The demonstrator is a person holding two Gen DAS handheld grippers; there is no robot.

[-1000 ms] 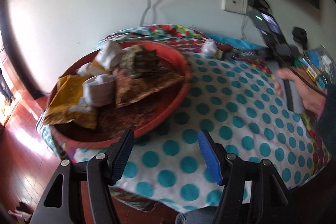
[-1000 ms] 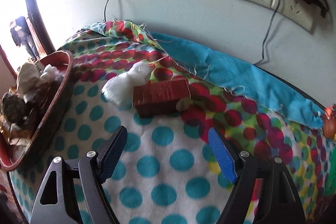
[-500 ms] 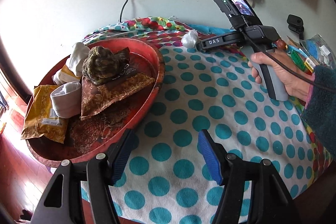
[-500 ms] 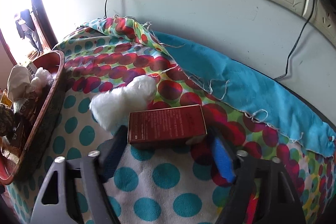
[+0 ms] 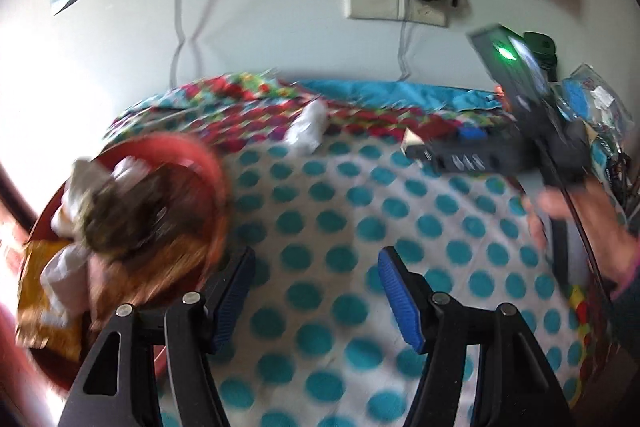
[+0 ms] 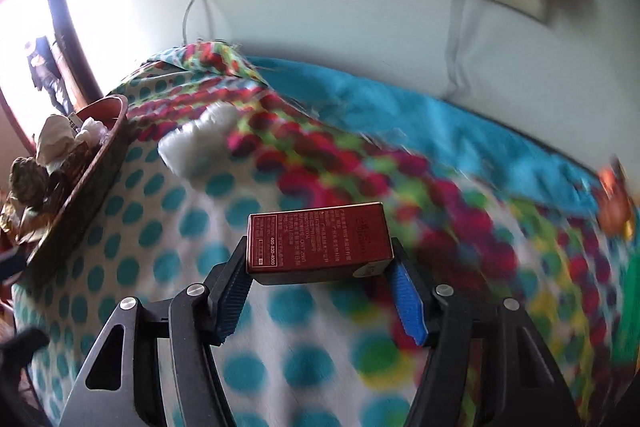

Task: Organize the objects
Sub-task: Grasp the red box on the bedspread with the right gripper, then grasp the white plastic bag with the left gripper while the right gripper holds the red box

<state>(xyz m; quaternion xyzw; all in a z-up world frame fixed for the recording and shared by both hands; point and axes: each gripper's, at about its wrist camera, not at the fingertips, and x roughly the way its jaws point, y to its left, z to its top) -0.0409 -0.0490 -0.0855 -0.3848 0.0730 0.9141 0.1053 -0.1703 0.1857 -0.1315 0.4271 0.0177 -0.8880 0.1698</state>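
Note:
My right gripper (image 6: 320, 267) is shut on a small dark red box (image 6: 318, 243) and holds it above the polka-dot cloth (image 6: 280, 311). A white wad (image 6: 196, 143) lies on the cloth behind it. The red basin (image 5: 208, 167) full of packets and wads sits at the left; it also shows in the right wrist view (image 6: 100, 155). My left gripper (image 5: 316, 279) is open and empty over the cloth, just right of the basin. In the left wrist view the right gripper (image 5: 476, 157) is at the right, with the white wad (image 5: 306, 129) to its left.
The wall with a socket plate (image 5: 376, 1) and cables is close behind the table. A blue cloth strip (image 6: 440, 135) runs along the back edge. Packets and clutter (image 5: 596, 111) lie at the far right. Both views are motion-blurred.
My right gripper closed on the red box and lifted it off the cloth. My left gripper swung right, so the basin moved toward the left edge of its view.

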